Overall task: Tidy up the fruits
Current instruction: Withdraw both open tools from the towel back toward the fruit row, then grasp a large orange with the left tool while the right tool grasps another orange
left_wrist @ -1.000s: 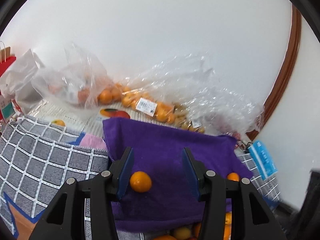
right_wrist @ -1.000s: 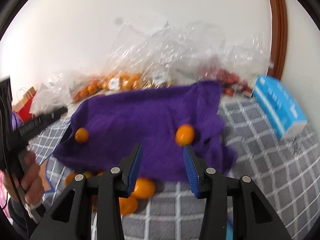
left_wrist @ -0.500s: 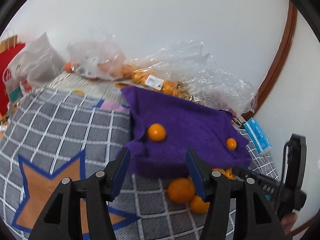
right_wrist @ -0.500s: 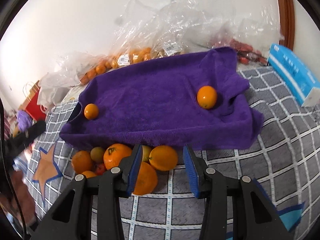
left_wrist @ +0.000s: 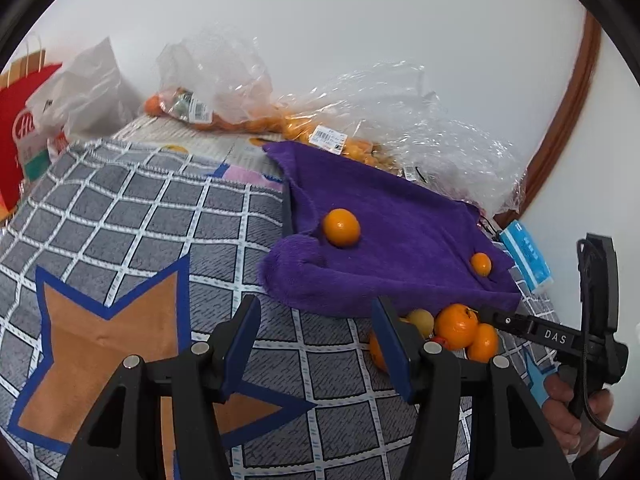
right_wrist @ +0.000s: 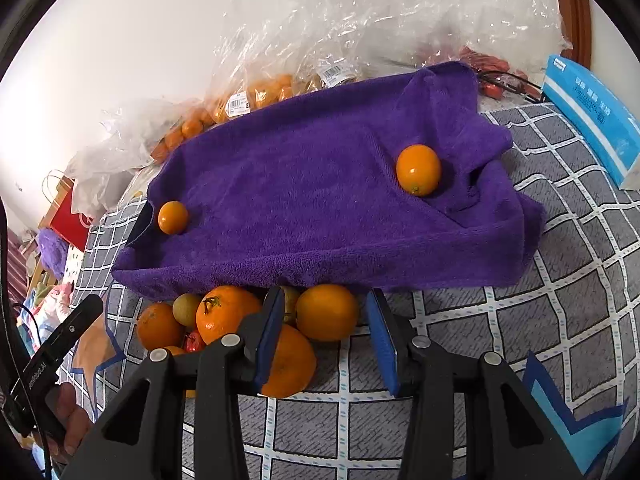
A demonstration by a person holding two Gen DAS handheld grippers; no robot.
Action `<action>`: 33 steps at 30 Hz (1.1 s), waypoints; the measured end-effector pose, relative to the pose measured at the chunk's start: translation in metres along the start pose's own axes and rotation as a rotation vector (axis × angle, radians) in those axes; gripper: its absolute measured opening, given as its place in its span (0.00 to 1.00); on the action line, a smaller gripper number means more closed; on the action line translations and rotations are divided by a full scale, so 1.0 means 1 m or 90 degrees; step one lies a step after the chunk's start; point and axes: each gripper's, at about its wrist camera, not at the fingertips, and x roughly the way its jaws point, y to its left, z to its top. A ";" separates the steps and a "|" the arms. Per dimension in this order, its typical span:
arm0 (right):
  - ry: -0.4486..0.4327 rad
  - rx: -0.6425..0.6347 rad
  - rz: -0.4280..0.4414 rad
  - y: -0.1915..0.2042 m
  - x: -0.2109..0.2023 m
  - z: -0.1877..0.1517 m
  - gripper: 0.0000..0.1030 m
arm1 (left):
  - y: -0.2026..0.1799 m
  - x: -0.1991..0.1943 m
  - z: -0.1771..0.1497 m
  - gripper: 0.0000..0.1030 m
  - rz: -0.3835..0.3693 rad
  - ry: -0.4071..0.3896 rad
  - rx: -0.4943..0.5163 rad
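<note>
A purple towel [right_wrist: 320,184] lies on the grey checked cloth [right_wrist: 560,280] with a large orange [right_wrist: 418,170] at its right and a small one [right_wrist: 173,217] at its left. A pile of fruit [right_wrist: 228,314] sits against the towel's near edge. My right gripper [right_wrist: 326,334] is low over the pile. Its jaws are closing around one orange [right_wrist: 327,312], with a thin gap still showing at the right pad. My left gripper [left_wrist: 316,344] is open and empty over the checked cloth [left_wrist: 120,220], short of the towel [left_wrist: 400,240] and left of the pile [left_wrist: 456,326].
Clear plastic bags of oranges [left_wrist: 248,120] line the wall behind the towel. A blue tissue pack [right_wrist: 592,116] lies at the right, a red paper bag [left_wrist: 16,132] at the far left. An orange star patch [left_wrist: 108,332] marks the cloth. A hand [left_wrist: 568,412] holds the right gripper.
The left gripper pulled back and down from the towel to over the checked cloth, its jaws a little wider. The right gripper sank to the fruit pile and narrowed around an orange.
</note>
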 end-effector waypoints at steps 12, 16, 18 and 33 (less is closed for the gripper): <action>-0.021 -0.025 -0.057 -0.017 -0.020 -0.016 0.36 | 0.006 0.005 -0.002 0.54 0.002 0.013 -0.020; -0.016 -0.071 -0.075 -0.012 -0.019 -0.024 0.36 | 0.002 0.007 -0.003 0.54 0.006 0.019 -0.009; -0.017 -0.087 -0.085 -0.009 -0.015 -0.027 0.36 | 0.001 0.010 -0.004 0.54 0.013 0.026 -0.004; -0.110 -0.092 -0.052 -0.014 -0.029 -0.037 0.33 | -0.023 0.016 -0.013 0.54 -0.059 0.065 0.050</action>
